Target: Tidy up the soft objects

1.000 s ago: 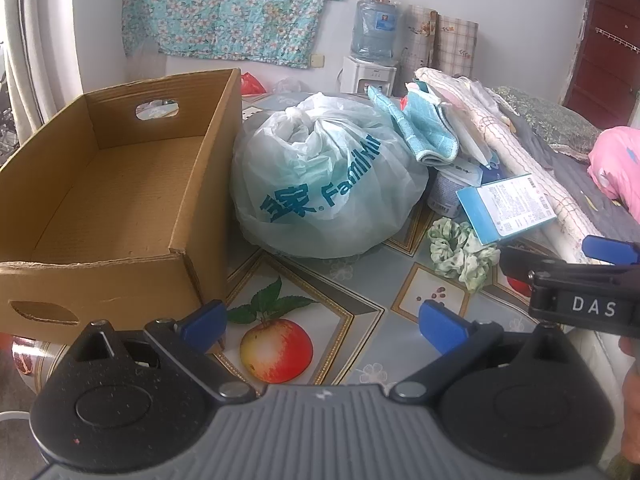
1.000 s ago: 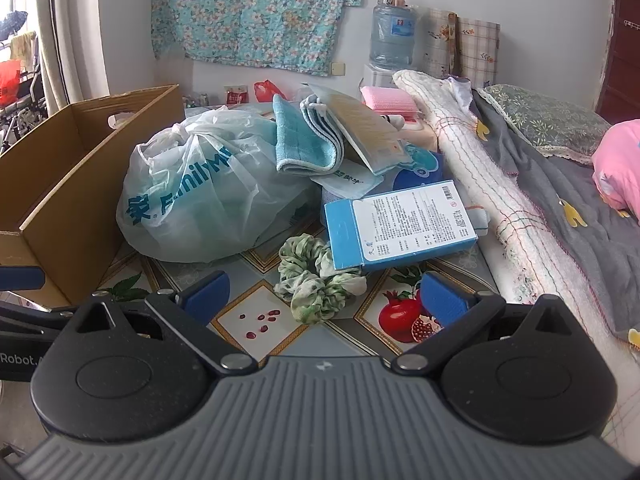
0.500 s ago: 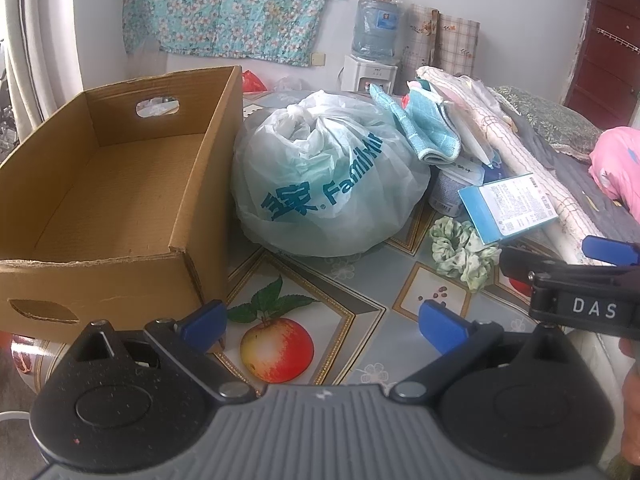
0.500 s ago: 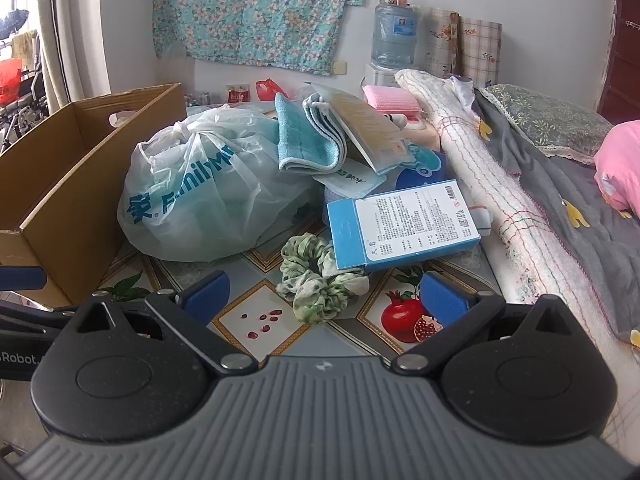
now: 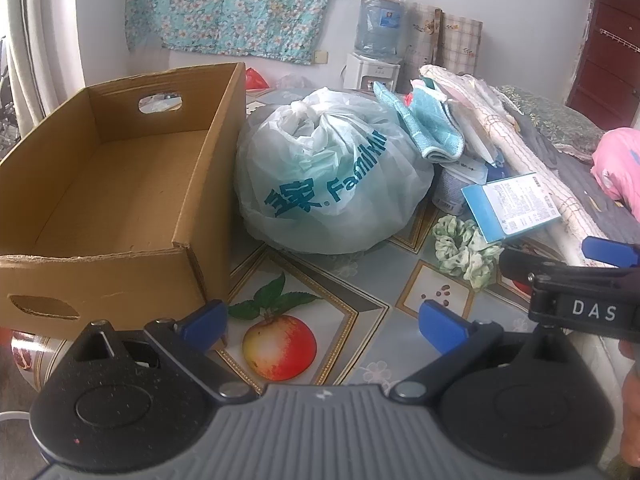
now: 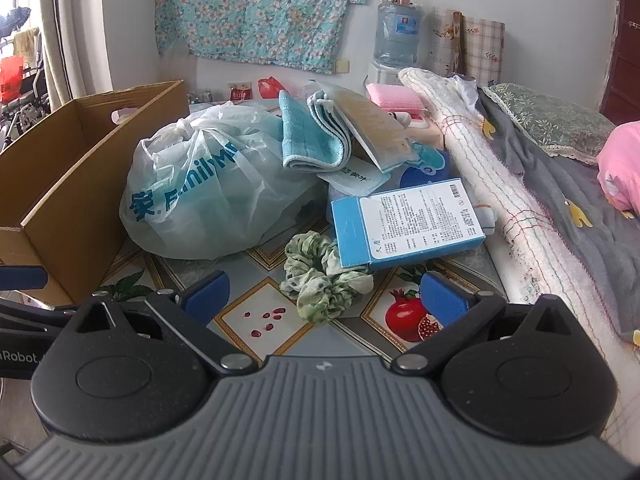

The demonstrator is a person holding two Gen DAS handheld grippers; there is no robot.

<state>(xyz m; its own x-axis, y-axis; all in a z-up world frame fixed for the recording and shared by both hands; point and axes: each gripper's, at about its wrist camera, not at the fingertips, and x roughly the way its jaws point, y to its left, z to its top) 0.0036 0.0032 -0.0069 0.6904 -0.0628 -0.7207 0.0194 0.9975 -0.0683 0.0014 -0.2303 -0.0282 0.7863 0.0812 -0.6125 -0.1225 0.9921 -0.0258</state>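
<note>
Nothing is sorted yet as I read it: the cardboard box [image 5: 120,184] sits empty, the green scrunchie [image 6: 324,276] lies on the bench [image 6: 256,316] ahead of my right claw [image 6: 324,296], and both it and my left claw [image 5: 324,322] gape wide, holding nothing

The blue box [image 6: 404,228] covers one edge of the green scrunchie [image 6: 324,280]. The tied plastic bag [image 5: 328,176] is translucent; its contents cannot be identified. Print on the blue box is too small to read. The cardboard box [image 6: 76,168] is cut off at the right wrist view's left edge.
</note>
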